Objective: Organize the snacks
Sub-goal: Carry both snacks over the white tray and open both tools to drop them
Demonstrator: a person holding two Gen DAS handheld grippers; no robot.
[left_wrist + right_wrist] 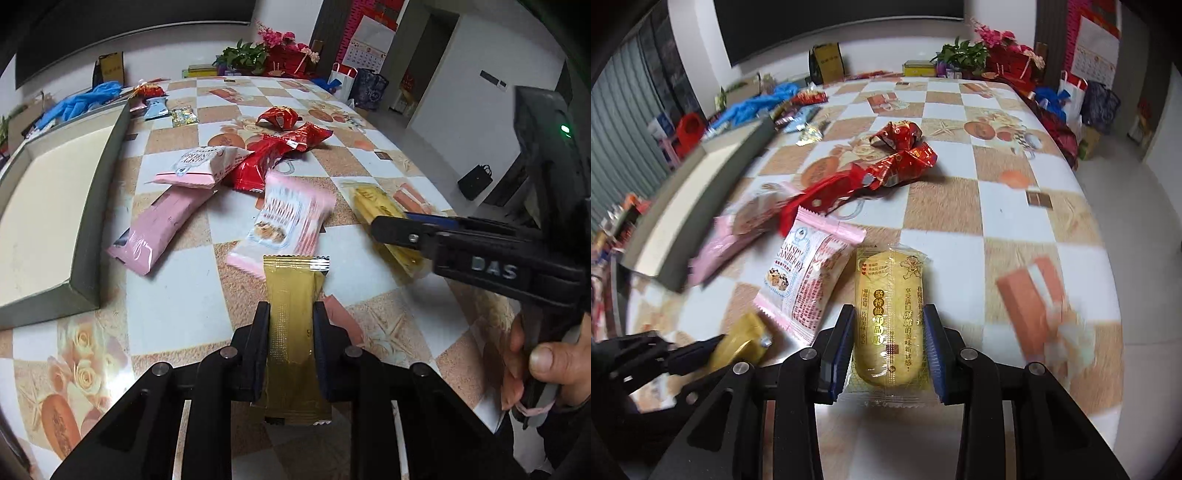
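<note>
- Gold wafer packet [295, 332] pinched lengthwise in left claw [291, 325], closed tight — ready for box [55, 206] at left.
- Yellow cake packet [890, 317] between right claw [890, 332] pads, gripped.
- Other snacks [258, 166] loose on table [369, 155].

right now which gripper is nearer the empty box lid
Left. The left gripper, shut on the gold packet, sits just beside the box lid. The right gripper, clamping the yellow cake packet, is further across the table.
</note>
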